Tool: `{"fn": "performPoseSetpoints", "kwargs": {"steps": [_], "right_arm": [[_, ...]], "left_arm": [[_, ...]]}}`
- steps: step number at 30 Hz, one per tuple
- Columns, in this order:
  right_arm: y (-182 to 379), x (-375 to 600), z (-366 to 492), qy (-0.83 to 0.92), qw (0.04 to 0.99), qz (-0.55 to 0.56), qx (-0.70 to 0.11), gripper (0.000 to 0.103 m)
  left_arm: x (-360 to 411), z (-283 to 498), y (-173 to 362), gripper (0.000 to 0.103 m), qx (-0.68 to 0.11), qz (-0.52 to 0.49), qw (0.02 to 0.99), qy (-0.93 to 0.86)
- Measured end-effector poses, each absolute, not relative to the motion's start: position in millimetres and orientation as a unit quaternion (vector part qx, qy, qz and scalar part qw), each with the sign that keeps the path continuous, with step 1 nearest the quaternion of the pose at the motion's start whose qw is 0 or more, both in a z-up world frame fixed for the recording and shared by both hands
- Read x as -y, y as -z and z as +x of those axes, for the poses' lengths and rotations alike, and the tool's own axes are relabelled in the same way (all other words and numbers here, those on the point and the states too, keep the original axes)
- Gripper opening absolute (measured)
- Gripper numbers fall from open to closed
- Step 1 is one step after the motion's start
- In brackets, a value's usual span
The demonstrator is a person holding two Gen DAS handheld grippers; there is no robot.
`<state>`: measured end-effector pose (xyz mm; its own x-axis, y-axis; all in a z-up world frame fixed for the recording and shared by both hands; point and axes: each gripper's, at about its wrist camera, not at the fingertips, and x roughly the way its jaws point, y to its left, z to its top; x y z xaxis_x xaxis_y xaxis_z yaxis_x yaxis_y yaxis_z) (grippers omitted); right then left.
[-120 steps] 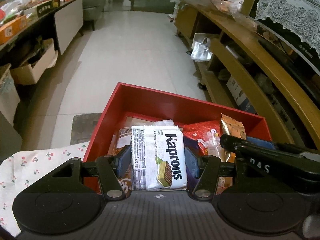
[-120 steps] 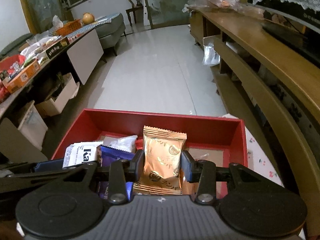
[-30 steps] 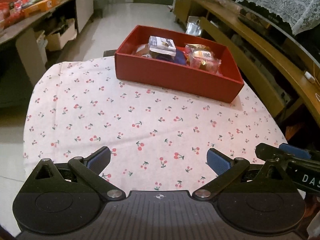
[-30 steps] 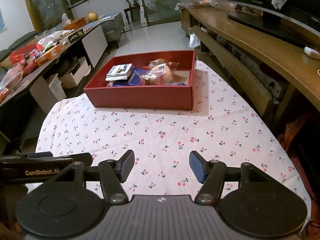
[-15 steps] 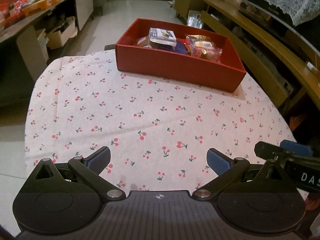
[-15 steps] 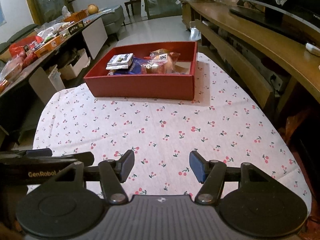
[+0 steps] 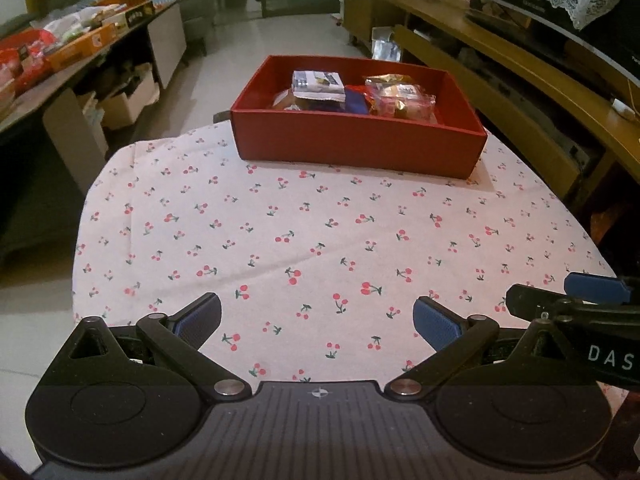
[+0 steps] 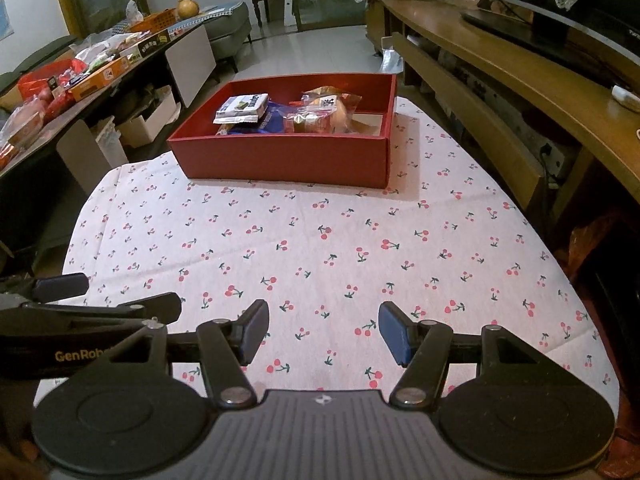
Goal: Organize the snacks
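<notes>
A red box point(image 7: 356, 142) point(image 8: 280, 156) stands at the far side of the table on a cherry-print cloth point(image 7: 320, 232) point(image 8: 320, 240). Several snack packs lie in it: a white Kaprons wafer pack point(image 7: 318, 84) point(image 8: 242, 108), a blue pack point(image 7: 354, 104) point(image 8: 260, 122) and clear and gold packs point(image 7: 396, 94) point(image 8: 326, 112). My left gripper point(image 7: 318, 320) hovers open over the cloth's near edge with nothing between its fingers. My right gripper point(image 8: 324, 330) is likewise open and empty, side by side with the left one. Each shows in the other's view, the right gripper point(image 7: 580, 304) and the left gripper point(image 8: 80, 300).
A long wooden shelf unit point(image 8: 520, 92) runs along the right. On the left a cluttered side table point(image 8: 80, 76) holds boxes and bags, with cardboard boxes point(image 7: 128, 100) under it. Tiled floor point(image 7: 280, 36) stretches beyond the table.
Both views have shifted only slightly over the last second. Four seconds ago each gripper held a snack pack over the red box; now both are open, empty and drawn back to the near edge.
</notes>
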<state>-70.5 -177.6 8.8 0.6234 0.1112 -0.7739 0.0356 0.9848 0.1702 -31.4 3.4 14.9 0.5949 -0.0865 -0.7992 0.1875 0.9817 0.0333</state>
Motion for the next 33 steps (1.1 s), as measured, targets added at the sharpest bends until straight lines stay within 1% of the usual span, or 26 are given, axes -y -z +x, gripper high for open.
{"fn": "performPoseSetpoints", "kwargs": {"steps": [3,9,33], "right_arm": [[-8.8,177.6,-71.1,-0.02,0.897,0.084,-0.433,0.075],[-8.3,176.4,-70.5,-0.02,0.897,0.082,-0.435,0.075],[-7.2,174.3,-69.7,-0.02,0.896,0.081,-0.436,0.076]], "left_arm": [[-3.1,-29.4,-15.4,0.103,-0.451,0.059,0.887,0.078],[3.2,-32.6,-16.4,0.103,-0.443,0.09,0.889,0.065],[0.5,-33.3,-17.3,0.103,-0.434,0.09,0.895,0.056]]}}
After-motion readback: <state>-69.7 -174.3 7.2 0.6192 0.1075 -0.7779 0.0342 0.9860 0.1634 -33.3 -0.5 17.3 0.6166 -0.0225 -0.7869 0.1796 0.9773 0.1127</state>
